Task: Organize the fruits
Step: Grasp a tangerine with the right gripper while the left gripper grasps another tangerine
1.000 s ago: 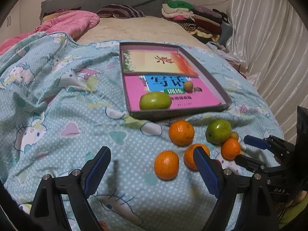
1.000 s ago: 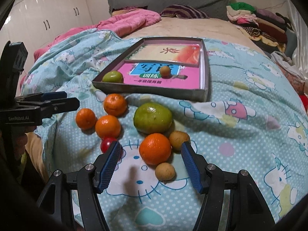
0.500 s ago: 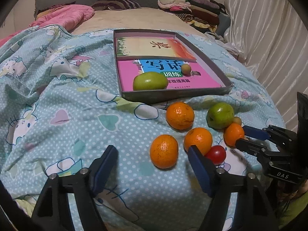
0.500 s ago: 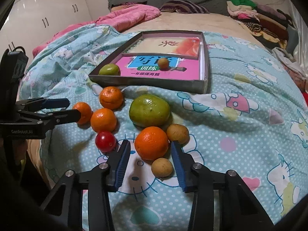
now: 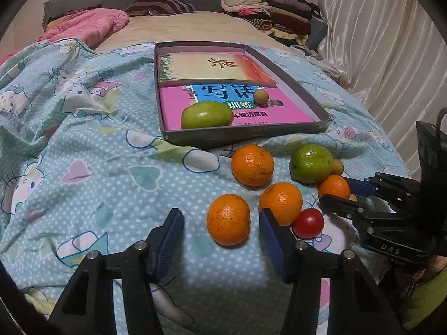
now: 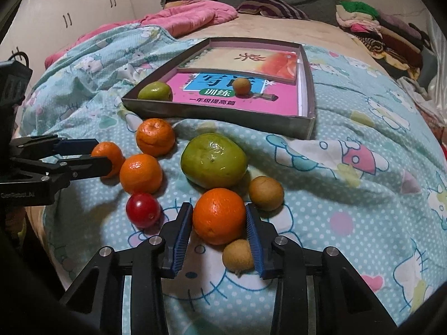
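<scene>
Several fruits lie on the blue quilt in front of a grey box tray that holds a green fruit and a small brown fruit. My right gripper has its blue pads against both sides of an orange; a small brown fruit lies by its right finger. My left gripper is open around another orange, with gaps on both sides. A big green fruit, a red tomato and more oranges lie nearby.
Two books line the tray bottom. A pink blanket and pillows lie at the head of the bed. Folded clothes are stacked at the far right. A white curtain hangs on the right; the quilt drops off at the near edge.
Both grippers moved forward to the fruit. My right jaws narrowed from wide open onto the orange. My left jaws narrowed and now straddle the nearest orange.
</scene>
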The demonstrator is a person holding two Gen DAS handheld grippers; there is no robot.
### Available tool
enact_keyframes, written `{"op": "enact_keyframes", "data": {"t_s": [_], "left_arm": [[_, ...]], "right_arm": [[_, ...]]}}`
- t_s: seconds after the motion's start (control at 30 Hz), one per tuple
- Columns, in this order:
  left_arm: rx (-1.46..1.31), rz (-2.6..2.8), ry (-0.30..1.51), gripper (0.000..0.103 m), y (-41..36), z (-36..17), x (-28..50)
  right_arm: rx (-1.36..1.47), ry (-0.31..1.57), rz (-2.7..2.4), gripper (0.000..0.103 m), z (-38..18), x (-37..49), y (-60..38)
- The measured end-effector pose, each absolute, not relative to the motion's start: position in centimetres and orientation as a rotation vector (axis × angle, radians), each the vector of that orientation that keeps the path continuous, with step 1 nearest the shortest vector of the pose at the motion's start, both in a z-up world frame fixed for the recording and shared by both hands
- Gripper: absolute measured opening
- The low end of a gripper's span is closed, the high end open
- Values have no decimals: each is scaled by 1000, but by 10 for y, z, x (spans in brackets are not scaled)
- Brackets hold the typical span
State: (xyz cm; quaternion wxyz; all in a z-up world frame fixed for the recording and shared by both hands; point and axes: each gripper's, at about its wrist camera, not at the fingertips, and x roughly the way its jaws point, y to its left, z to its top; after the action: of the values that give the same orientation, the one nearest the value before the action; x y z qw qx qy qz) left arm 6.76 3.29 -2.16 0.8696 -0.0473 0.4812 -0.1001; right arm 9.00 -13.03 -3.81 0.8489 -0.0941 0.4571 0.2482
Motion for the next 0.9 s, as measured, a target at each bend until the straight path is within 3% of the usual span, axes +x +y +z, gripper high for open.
{"op": "enact_keyframes", "data": {"t_s": [0.3, 0.37, 0.9], "left_arm": [[-112, -216, 989, 41, 29, -27, 73], [-114, -220, 987, 34, 29, -29, 74], [-183, -264, 924, 32, 36, 1, 72]], "right_arm": [[-206, 946, 536, 36, -33, 86, -132], [-201, 942, 537, 36, -31, 85, -132], [-136, 863, 541, 36, 4, 91, -138]]}}
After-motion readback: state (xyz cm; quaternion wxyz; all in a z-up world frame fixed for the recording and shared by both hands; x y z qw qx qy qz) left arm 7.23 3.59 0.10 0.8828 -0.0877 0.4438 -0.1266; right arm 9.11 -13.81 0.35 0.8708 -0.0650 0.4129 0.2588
